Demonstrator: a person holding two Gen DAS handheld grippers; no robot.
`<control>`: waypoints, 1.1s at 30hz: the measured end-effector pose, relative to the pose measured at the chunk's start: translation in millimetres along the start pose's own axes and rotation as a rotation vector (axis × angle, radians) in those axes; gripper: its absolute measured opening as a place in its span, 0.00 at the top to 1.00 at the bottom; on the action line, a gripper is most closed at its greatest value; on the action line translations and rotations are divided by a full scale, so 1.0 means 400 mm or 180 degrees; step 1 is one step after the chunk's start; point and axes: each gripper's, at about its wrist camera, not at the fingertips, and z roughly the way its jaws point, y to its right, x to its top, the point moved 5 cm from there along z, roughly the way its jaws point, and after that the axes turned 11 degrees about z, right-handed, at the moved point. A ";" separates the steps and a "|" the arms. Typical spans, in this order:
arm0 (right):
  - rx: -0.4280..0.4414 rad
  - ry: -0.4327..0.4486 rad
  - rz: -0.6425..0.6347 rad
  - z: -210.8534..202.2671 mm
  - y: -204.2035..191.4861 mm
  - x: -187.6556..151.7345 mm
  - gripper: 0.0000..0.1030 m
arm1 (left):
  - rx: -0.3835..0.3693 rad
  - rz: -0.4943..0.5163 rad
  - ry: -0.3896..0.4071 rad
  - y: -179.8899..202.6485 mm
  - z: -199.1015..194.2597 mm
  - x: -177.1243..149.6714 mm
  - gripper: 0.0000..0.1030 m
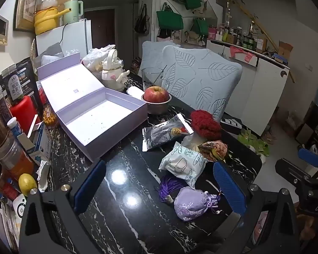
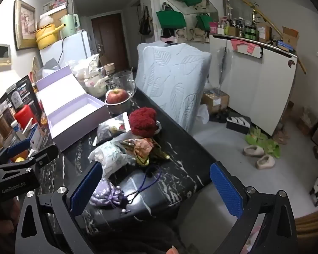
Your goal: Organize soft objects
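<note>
Lavender pouch (image 1: 189,205) lies on the black marble tabletop (image 1: 116,190) between the left tongs' (image 1: 159,188) spread blue pads, untouched; right tongs (image 2: 156,188) gape wide too, empty, pouch beside their left pad.

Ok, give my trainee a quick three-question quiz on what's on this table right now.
1. True or false: the lavender box already holds a pouch.
2. What sits in the metal bowl?
A. a lemon
B. an apple
C. a red knit ball
3. Fill in: the left tongs and the right tongs are both ____.

Key:
1. False, the box is empty.
2. B, the apple.
3. Open, holding nothing.
</note>
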 end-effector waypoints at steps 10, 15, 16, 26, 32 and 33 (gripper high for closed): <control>0.0027 0.0014 -0.0017 0.002 -0.005 0.006 0.00 | 0.0026 0.0022 0.0054 0.022 -0.014 0.024 0.00; 0.0030 0.0009 -0.0022 0.014 -0.012 0.014 0.00 | 0.0017 0.0015 0.0069 0.022 -0.019 0.025 0.00; 0.0030 0.0003 -0.0023 0.015 -0.012 0.014 0.00 | -0.0015 0.0025 0.0077 0.001 -0.014 0.022 0.00; 0.0048 -0.0033 -0.0070 0.023 -0.020 0.010 0.00 | -0.0007 0.0029 0.0061 -0.003 -0.006 0.019 0.00; 0.0069 -0.0035 -0.0062 0.019 -0.017 0.014 0.00 | -0.0019 0.0023 0.0057 -0.004 -0.004 0.015 0.00; 0.0068 -0.0033 -0.0062 0.018 -0.017 0.014 0.00 | -0.0018 0.0024 0.0057 -0.004 -0.004 0.015 0.00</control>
